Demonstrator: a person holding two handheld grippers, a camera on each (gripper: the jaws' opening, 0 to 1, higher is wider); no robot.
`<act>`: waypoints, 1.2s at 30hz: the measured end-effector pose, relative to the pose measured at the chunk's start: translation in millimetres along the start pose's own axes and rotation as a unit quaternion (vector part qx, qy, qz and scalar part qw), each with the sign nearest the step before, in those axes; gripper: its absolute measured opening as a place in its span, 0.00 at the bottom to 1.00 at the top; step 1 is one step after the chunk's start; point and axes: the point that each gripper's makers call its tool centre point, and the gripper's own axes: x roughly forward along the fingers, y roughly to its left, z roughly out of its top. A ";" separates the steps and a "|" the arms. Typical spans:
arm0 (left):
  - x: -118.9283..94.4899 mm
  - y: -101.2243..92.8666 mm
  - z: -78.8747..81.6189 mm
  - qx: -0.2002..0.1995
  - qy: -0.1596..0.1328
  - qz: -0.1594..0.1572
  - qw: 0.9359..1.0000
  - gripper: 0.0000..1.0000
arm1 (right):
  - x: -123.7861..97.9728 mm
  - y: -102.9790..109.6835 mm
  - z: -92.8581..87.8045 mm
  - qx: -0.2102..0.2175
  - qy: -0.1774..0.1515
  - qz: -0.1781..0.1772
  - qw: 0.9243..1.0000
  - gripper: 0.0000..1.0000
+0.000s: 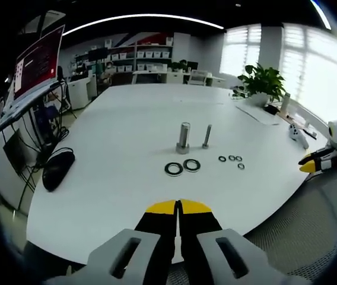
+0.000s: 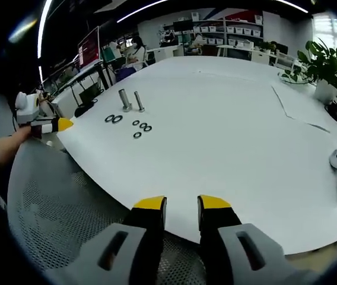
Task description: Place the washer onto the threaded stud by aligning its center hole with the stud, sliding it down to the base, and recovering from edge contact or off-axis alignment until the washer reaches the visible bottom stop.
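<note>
White tabletop (image 1: 121,136), oval.

Two threaded studs standing upright near its middle: thick stud (image 1: 183,138), thin stud (image 1: 207,136), just apart.

Two large washers (image 1: 182,167) lying flat, side by side, toward the near edge from the thick stud. Three small washers (image 1: 232,160) clustered beside them, below the thin stud.

Left hand-held gripper (image 1: 178,206): jaws pressed together, holding nothing, at the near edge.

Right hand-held gripper (image 2: 182,203): jaws spread, holding nothing, at the adjoining edge, well apart from the parts.

Handling note: nothing picked yet. Probably pinch one washer by its rim, keep it level, centre its hole over the matching stud before lowering.
</note>
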 end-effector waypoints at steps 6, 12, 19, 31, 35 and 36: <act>1.0 -1.5 -0.3 -0.001 0.001 -0.006 1.000 0.00 | 0.5 -1.0 -2.0 0.000 0.007 -0.003 1.000 0.24; 0.3 -1.9 3.1 -0.007 -0.010 -0.008 1.000 0.00 | 1.4 1.0 -7.6 -0.005 0.025 0.003 1.000 0.24; 1.1 -4.0 0.8 -0.004 -0.003 -0.015 1.000 0.00 | -1.2 2.5 -10.8 -0.019 0.038 0.005 0.999 0.24; 2.5 -6.6 -0.1 -0.001 -0.002 -0.021 1.000 0.00 | 1.2 0.4 -8.9 -0.089 0.121 0.046 0.988 0.24; 2.7 -6.8 0.2 0.000 -0.004 -0.022 1.000 0.00 | 11.7 -0.5 7.1 -0.105 0.119 0.056 0.986 0.25; 2.9 -7.0 -0.1 0.000 -0.003 -0.023 1.000 0.00 | 16.1 1.7 12.1 -0.109 0.118 0.062 0.985 0.26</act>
